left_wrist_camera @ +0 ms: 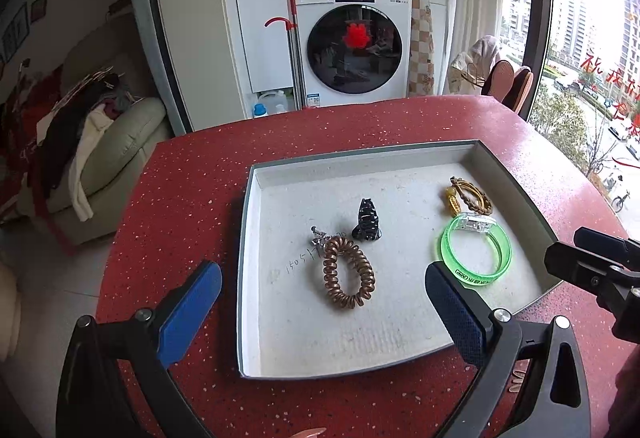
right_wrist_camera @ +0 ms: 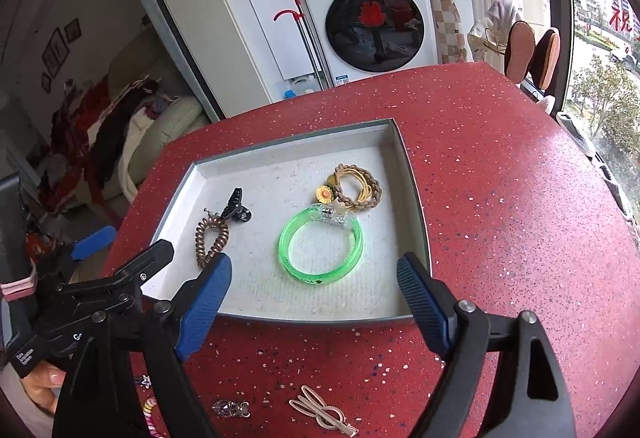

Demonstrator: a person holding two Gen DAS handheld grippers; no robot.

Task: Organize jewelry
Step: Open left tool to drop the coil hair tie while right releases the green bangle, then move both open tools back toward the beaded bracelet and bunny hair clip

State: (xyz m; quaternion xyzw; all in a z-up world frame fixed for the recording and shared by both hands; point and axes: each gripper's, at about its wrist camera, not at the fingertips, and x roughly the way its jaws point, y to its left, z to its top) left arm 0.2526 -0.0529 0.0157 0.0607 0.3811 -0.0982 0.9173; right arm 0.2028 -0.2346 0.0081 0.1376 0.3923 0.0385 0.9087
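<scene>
- Both tongs, left tongs [left_wrist_camera: 323, 300] and right tongs [right_wrist_camera: 314, 302], gape empty over the tray [right_wrist_camera: 416, 206].
- Pale hair clip [right_wrist_camera: 322, 414] lies on the desk [right_wrist_camera: 500, 178] just below the right tongs, long axis slanting rightward.

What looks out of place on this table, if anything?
A few pieces lie loose on the red table, outside the tray: a beige hair clip and a small silver charm. The green bangle and the rest lie inside.
</scene>
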